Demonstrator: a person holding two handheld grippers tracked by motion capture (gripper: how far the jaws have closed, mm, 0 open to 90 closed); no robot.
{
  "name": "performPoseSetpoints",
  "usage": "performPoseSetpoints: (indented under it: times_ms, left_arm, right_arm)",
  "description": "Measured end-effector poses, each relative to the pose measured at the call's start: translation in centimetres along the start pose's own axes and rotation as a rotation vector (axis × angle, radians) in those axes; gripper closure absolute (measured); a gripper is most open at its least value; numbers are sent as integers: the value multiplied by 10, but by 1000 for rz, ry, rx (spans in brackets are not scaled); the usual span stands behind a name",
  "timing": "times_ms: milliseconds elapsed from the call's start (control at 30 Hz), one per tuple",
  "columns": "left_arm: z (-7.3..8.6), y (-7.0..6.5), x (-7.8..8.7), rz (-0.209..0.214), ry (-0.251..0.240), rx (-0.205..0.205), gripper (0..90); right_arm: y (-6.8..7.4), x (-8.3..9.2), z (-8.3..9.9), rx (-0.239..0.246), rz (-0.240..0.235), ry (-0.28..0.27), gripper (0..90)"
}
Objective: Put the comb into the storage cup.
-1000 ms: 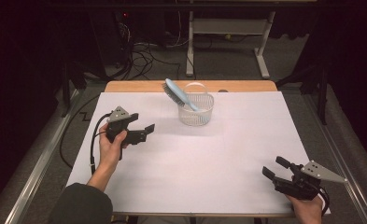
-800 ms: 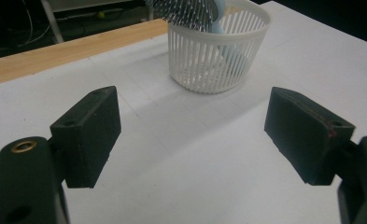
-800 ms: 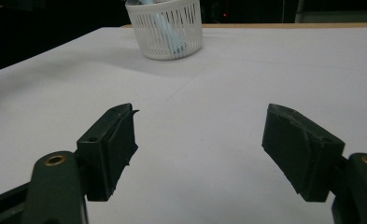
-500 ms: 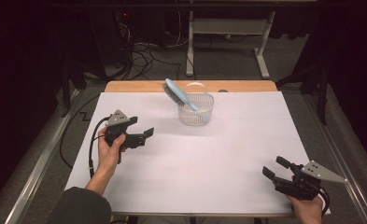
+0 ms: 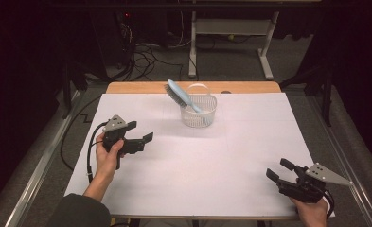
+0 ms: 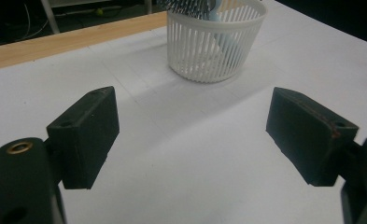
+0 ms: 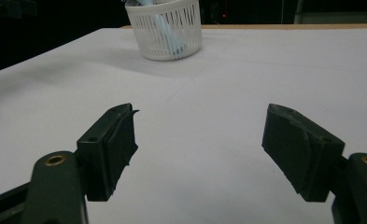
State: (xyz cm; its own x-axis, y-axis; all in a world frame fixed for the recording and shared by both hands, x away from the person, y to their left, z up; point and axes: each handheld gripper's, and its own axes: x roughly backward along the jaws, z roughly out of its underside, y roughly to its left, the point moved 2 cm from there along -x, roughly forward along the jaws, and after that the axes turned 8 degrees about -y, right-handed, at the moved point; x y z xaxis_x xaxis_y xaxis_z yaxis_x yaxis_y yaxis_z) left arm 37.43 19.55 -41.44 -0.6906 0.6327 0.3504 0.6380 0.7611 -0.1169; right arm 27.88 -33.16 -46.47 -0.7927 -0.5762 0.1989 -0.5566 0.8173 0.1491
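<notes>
High view: left gripper [image 5: 138, 135] hovers over the white sheet [image 5: 207, 184] at mid-left, jaws spread wide, nothing between them; its own view confirms both pads [image 6: 85, 135] bare with only sheet in the gap. Left jaws point toward the white slatted basket [image 5: 199, 111], which stands near the table's far edge, well apart from the gripper. Right gripper [image 5: 280, 170] sits at the near right corner, jaws also wide apart and empty, pads [image 7: 302, 149] clear in its own view, farther still from the basket [image 7: 165, 28].

Light blue hairbrush [image 5: 181, 96] stands tilted in the basket, bristle head sticking out over the rim toward the left, handle end down inside. Looks like it leans on the rim, though the exact contact is hard to see at this size.

Risks from here, as a judgement: the basket looks light, so a sideways nudge from a jaw could slide or tip it. Pulling the brush off-axis could drag the basket along, since the handle may catch in the slats. Gripping on the bristles rather than the back could let the brush twist and slip.
</notes>
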Motion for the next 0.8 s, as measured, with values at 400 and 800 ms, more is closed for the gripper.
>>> performPoseSetpoints:
  times_ms: [400, 800]
  left_arm:
    - [6, 1, 8, -5, -4, 9, 183]
    - [11, 1, 13, 6, -2, 13, 185]
  right_arm:
    - [0, 0, 0, 1, 0, 0, 264]
    - [0, 0, 0, -3, -1, 0, 264]
